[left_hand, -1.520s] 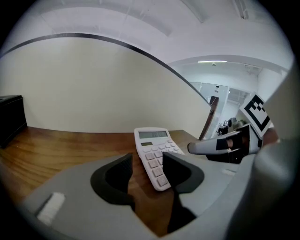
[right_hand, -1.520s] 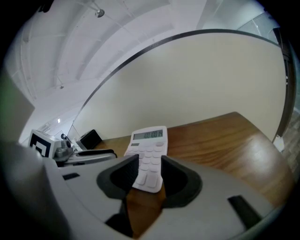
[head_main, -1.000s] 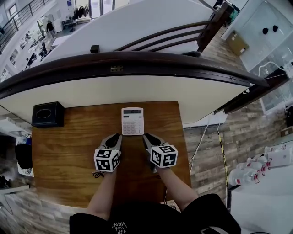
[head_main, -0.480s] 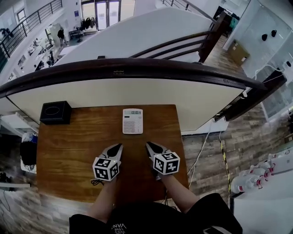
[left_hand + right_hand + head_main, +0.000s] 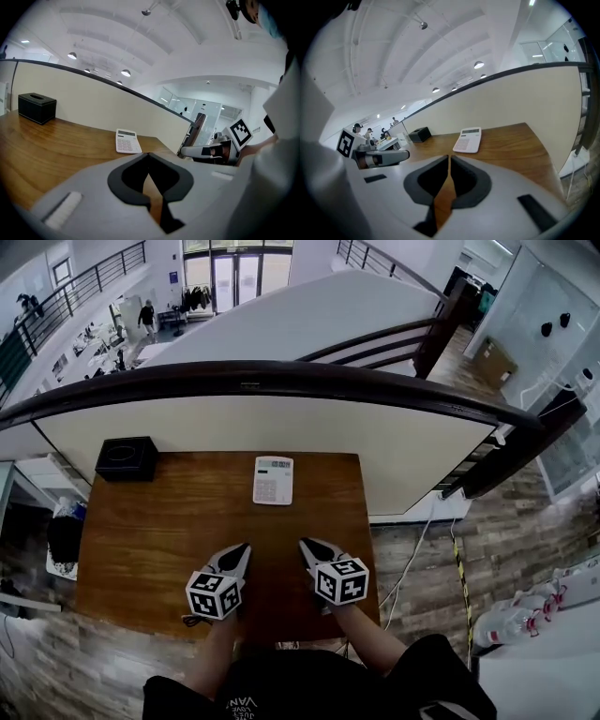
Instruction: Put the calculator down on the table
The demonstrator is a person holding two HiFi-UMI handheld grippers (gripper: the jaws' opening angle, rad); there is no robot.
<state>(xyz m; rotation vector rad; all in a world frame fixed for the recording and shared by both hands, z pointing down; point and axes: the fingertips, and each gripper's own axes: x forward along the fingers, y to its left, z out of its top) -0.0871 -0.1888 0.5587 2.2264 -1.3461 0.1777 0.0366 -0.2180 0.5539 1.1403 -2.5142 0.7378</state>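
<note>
Calculator [image 5: 273,480] lay flat and face up on the wooden table [image 5: 150,531], near the far edge and a little right of the middle. White rectangular body, long side running away from the person. Narrow display strip at the far end, rows of pale keys below it; key print too small to read. Nothing touched it. A black box [image 5: 127,457] sat at the far left corner, well apart.

Left gripper [image 5: 239,552] hung over the near part of the table, jaws together, empty. Right gripper [image 5: 307,547] hung beside it, jaws closing with tips nearly meeting and nothing between them. Both pointed toward the calculator, well short of it.
</note>
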